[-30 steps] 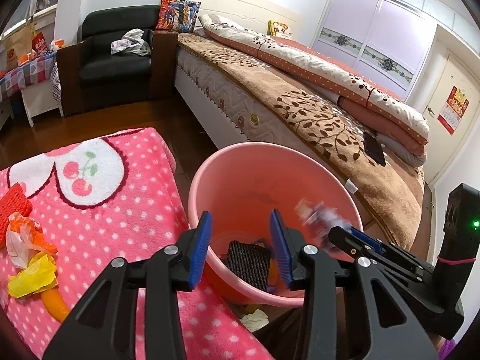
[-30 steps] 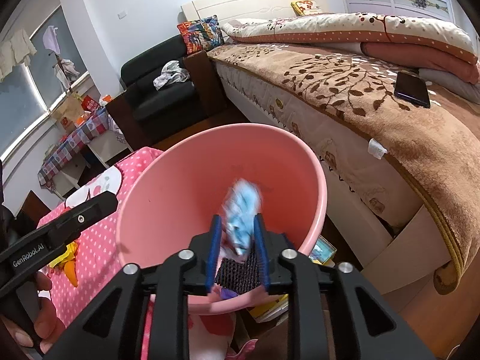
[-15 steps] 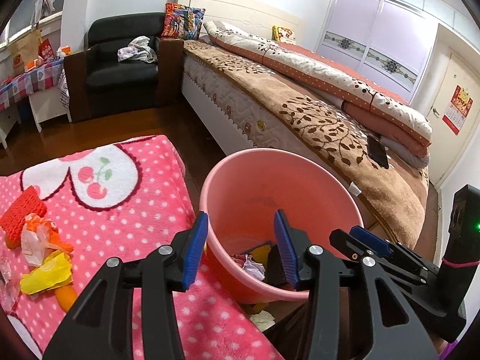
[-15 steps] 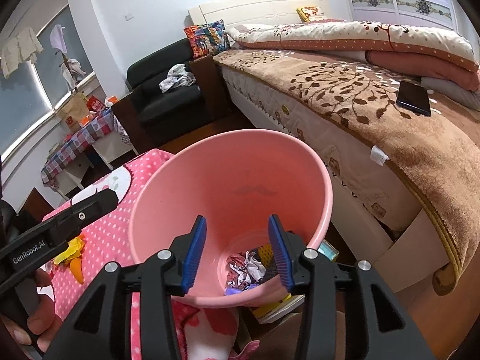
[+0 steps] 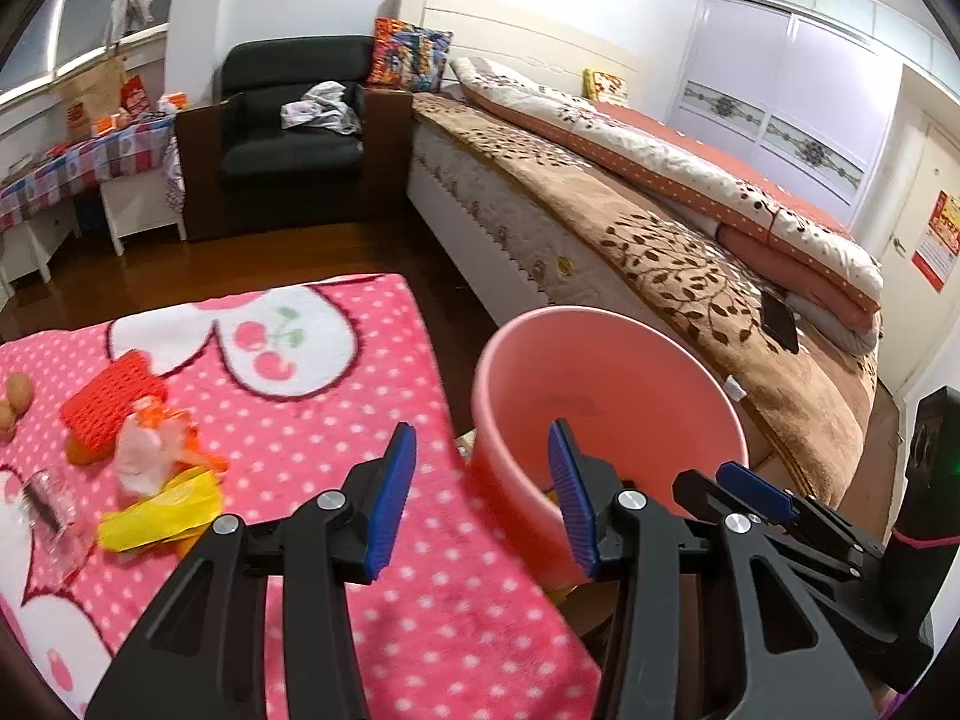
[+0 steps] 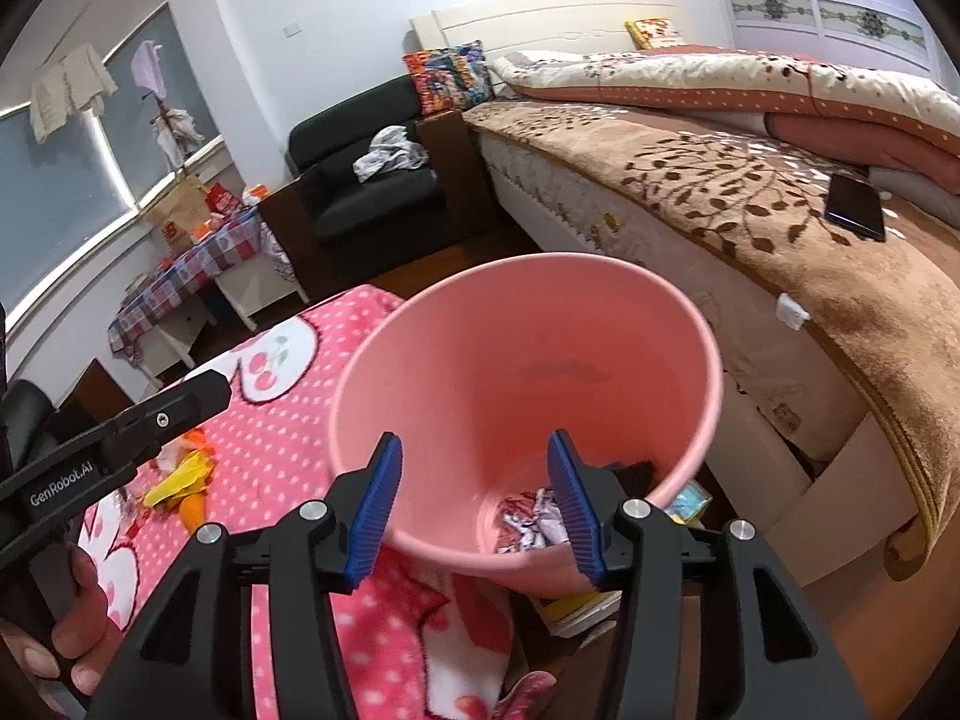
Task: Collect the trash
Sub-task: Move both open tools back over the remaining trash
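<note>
White letters on the left tongs (image 6: 198, 393) say "GenRobot.AI", and both tongs, left and right (image 6: 474, 489), are wide and empty.

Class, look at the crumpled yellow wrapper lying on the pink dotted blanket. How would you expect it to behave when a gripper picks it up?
The yellow wrapper looks thin and creased, so it will probably be floppy and crush flat between the pads. It seems very light for its size. It lies against other scraps, so a neighbour may get dragged along.
</note>
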